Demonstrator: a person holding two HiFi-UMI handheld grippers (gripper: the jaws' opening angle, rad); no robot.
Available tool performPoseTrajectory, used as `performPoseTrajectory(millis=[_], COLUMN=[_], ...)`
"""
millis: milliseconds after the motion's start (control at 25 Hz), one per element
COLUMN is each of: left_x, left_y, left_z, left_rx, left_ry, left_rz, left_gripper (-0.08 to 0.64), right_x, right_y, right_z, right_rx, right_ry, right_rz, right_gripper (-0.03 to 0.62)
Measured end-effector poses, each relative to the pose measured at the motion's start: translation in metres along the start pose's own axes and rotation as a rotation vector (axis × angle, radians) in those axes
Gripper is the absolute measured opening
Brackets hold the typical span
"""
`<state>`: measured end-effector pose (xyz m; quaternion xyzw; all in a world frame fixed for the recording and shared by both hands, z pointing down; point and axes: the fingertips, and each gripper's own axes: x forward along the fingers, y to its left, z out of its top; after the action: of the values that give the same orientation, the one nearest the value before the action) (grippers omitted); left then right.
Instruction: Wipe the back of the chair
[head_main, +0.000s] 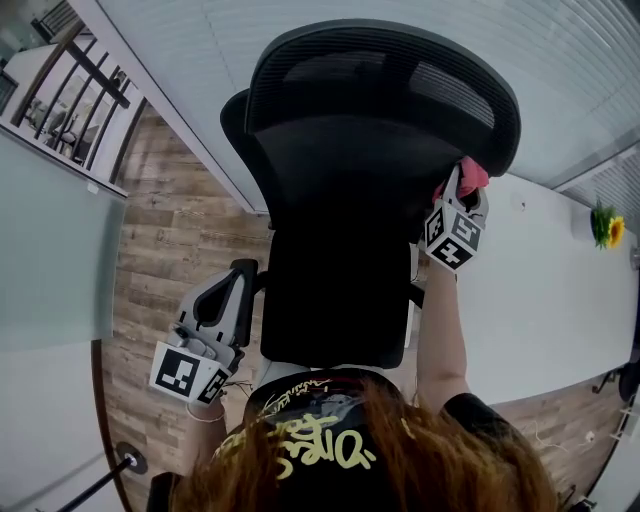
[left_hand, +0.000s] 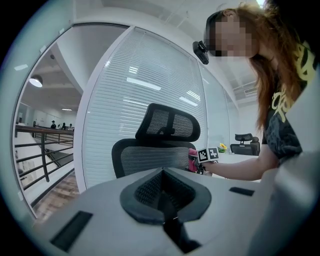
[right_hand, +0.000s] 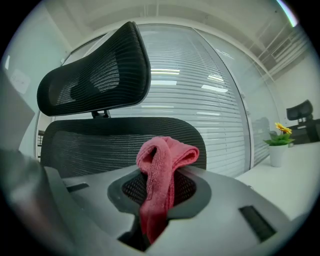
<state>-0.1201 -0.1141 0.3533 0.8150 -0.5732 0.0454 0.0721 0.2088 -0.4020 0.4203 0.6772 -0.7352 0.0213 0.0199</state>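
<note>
**A:** At the chair's right edge, what is the right gripper (head_main: 462, 188) doing?

**B:** Its jaws are clamped on a pink cloth (right_hand: 160, 170), which is right at the mesh back of the chair (right_hand: 85, 145), below the headrest (right_hand: 95, 75).

**A:** And the left gripper (head_main: 232, 290)?

**B:** It is low on the chair's left side. Its jaws are together with nothing between them, well apart from the cloth.

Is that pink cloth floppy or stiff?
Probably floppy: the pink terry cloth folds over and droops between the right gripper's jaws. It looks light and fuzzy, so it likely drags rather than slides on the black mesh chair back.
</note>
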Motion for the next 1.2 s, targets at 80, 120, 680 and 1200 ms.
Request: performPoseTrajectory(millis=[80, 120, 680, 1200], left_x=[0.002, 0.003, 0.002, -0.009], left_y=[0.003, 0.004, 0.024, 0.048], left_z=[0.001, 0.001, -0.003, -0.006], left_rx=[-0.002, -0.003, -0.001, -0.014], left_ry=[-0.001, 0.000, 0.014, 0.017], left_rz=[-0.005, -0.007, -0.027, -0.017], left_gripper=[-0.006, -0.006, -0.006, -0.006], right_x=[0.000, 0.000, 0.001, 0.002], right_y=[0.003, 0.004, 0.043, 0.081], right_z=[0.000, -0.001, -0.004, -0.004], right_rx=[0.003, 0.002, 0.035, 0.047], right_ry=[0.003, 0.003, 0.013, 0.014], right_rz=[-0.002, -0.002, 0.033, 0.055], right_gripper=[0.066, 0.066, 0.066, 0.066])
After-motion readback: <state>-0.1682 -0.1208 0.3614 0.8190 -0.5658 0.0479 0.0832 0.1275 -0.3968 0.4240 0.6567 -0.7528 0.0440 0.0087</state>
